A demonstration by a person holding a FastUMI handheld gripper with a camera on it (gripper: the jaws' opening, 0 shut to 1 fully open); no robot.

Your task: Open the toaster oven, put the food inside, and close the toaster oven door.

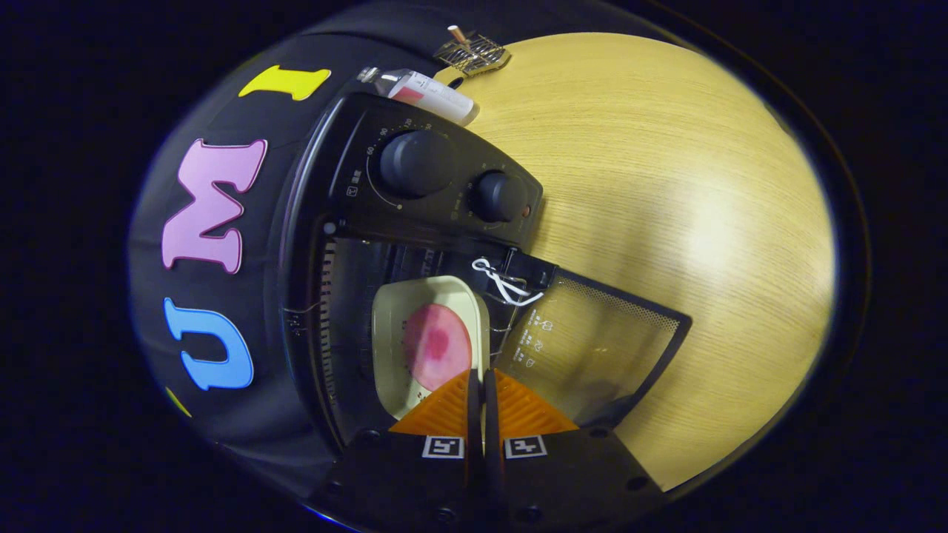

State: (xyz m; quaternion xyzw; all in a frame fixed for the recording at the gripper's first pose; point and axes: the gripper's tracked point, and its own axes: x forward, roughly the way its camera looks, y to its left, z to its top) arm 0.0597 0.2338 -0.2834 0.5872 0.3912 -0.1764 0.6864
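The view is rolled sideways, so the black toaster oven (415, 244) with its two round black knobs (416, 163) appears turned on its side on the pale wood-grain bench (666, 185). Its glass door (592, 348) hangs fully open, the pane lying out over the bench with a white cord (503, 283) tied near the hinge end.

Inside the open cavity sits a cream rectangular tray (404, 333) carrying a round pink slice of food (435, 346) with a darker red patch at its middle. The tray rests within the oven, beside the ribbed inner wall.

The claw (480, 385) points into the oven mouth, its two fingers pressed together with only a thin dark slit between them. The tips lie over the near edge of the tray, at the rim of the pink slice; whether they pinch the tray rim cannot be told.

Beyond the oven, a white bottle with a pink label (429, 92) lies on its side, and a small gold wire rack (472, 52) stands at the bench's far edge.
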